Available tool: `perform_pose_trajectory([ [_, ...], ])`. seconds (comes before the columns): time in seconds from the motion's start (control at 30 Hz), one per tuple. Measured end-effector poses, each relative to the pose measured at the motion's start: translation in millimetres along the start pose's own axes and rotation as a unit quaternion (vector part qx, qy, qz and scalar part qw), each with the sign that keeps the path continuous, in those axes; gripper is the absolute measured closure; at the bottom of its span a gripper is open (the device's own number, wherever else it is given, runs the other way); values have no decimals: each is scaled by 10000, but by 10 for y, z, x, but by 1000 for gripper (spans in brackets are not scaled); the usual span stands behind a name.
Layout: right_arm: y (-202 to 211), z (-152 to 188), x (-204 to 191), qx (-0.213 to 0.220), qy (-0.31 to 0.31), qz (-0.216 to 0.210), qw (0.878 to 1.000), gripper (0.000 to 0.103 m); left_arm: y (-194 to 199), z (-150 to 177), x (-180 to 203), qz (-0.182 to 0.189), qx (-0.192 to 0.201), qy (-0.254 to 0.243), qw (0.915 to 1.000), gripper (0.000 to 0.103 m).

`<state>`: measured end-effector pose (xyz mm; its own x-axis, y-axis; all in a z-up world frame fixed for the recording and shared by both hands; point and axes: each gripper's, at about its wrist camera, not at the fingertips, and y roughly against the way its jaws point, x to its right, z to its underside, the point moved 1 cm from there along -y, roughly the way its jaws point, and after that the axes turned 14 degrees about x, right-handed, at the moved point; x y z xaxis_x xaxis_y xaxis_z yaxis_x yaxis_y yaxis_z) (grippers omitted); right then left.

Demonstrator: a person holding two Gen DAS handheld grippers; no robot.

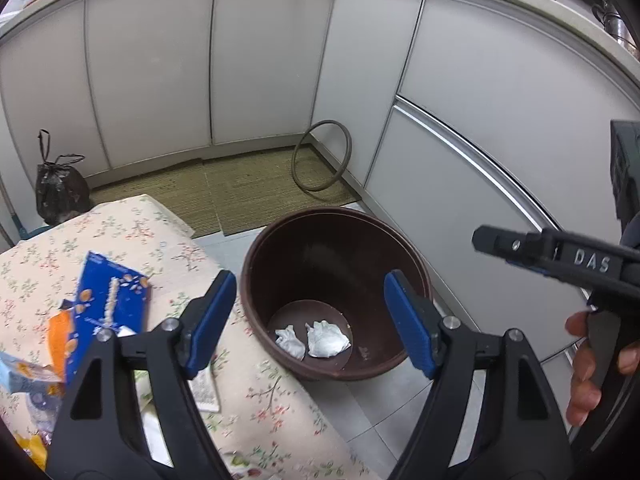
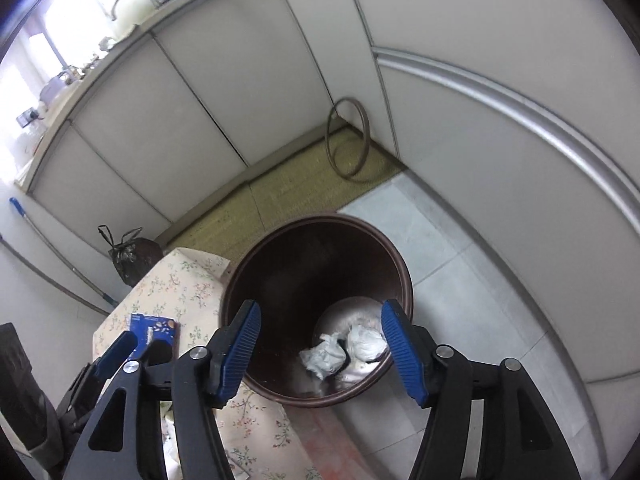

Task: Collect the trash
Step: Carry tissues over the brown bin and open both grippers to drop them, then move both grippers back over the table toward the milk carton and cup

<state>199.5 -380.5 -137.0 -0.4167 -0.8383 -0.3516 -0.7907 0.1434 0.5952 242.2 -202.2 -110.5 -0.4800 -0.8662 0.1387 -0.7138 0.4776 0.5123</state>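
Left tool: spread, holding nothing, poised over the near rim of the brown bin. Right tool: likewise spread and bare, above the bin's mouth.

Bin: on the floor, against the corner of the flowered surface; two crumpled paper wads lie at its bottom.

Remaining trash: blue wrapper, orange packet and smaller scraps on the surface, left of the bin.

Step in hand, as judged: fetching the next piece. Advice: swing the left tool to the blue wrapper, pinch one edge, lift clear, release over the bin's middle.
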Motion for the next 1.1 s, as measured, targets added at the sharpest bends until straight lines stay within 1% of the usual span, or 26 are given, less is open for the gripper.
perform_pose_trajectory([
  [0.27, 424, -55, -450, 449, 565, -170, 9972, 30, 545, -64, -190, -212, 307, 20, 9993, 21],
  [0.43, 706, 27, -732, 726, 964, -335, 9921, 27, 1005, -51, -377, -552, 556, -61, 9969, 10],
  [0.47, 779, 55, -801, 811, 1065, -363, 9903, 25, 1094, -37, -417, -717, 620, -139, 9954, 9],
  [0.57, 986, 160, -1004, 1087, 1389, -435, 9834, 18, 1321, -22, -535, -918, 778, -141, 9926, 6],
  [0.67, 1139, 287, -1178, 1288, 1762, -453, 9748, 11, 1513, 23, -668, -1084, 810, -121, 9907, 4],
  [0.7, 1169, 344, -1237, 1320, 1894, -470, 9718, 10, 1572, 44, -722, -1129, 787, -116, 9904, 4],
  [0.77, 1176, 445, -1354, 1291, 2117, -524, 9673, 10, 1689, 92, -806, -1204, 743, -141, 9898, 4],
  [0.83, 1128, 541, -1459, 1171, 2320, -634, 9635, 10, 1772, 134, -912, -1297, 707, -176, 9889, 4],
  [0.97, 1047, 742, -1603, 967, 2628, -746, 9571, 10, 1897, 244, -1182, -1454, 609, -94, 9875, 4],
  [1.1, 930, 914, -1700, 685, 2785, -839, 9543, 10, 1929, 420, -1522, -1592, 276, 83, 9868, 4],
])
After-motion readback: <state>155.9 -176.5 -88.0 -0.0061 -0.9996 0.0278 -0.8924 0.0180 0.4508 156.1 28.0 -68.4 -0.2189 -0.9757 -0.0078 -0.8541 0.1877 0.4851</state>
